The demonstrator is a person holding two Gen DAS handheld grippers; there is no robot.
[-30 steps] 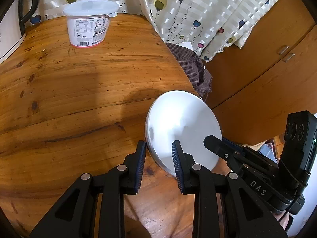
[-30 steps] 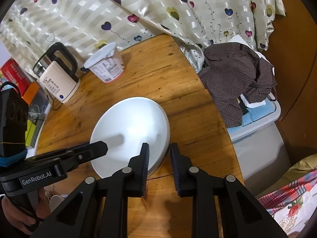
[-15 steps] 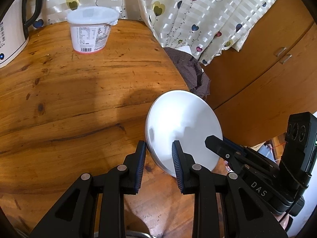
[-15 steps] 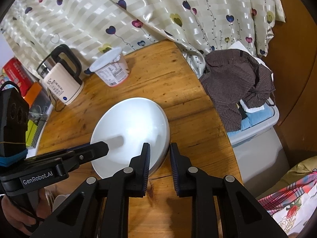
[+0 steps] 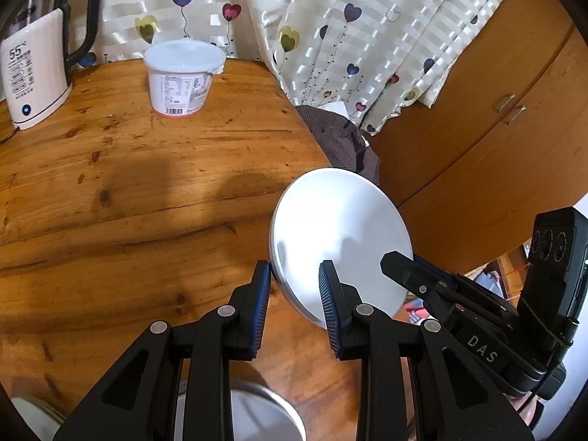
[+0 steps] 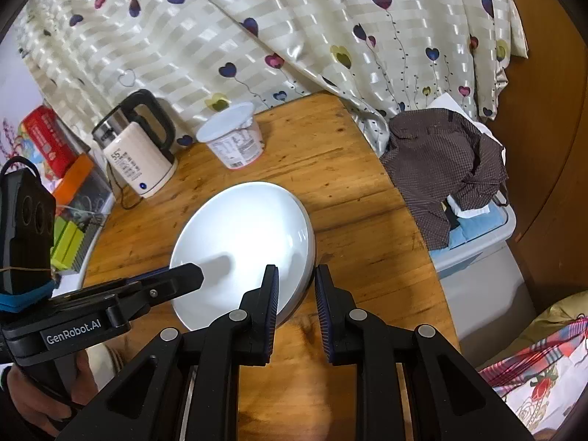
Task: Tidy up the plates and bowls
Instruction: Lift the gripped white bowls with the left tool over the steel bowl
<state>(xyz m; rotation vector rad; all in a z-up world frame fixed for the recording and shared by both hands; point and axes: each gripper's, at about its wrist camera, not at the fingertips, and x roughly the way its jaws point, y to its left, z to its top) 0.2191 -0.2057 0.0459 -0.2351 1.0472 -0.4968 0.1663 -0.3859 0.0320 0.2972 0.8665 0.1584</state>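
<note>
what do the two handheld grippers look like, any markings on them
Both are matte black plastic with triangular cut-outs, silver pivot pins and ribbed dark blue pads. The left gripper reads "GenRobot.AI" in white, with a black sensor block bound by a teal band. The right gripper reads "DAS" and carries a black block with three round lenses.

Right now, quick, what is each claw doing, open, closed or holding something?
Left claw: closed on the rim of the white plate.
Right claw: closed on the opposite rim of the same plate.
</note>
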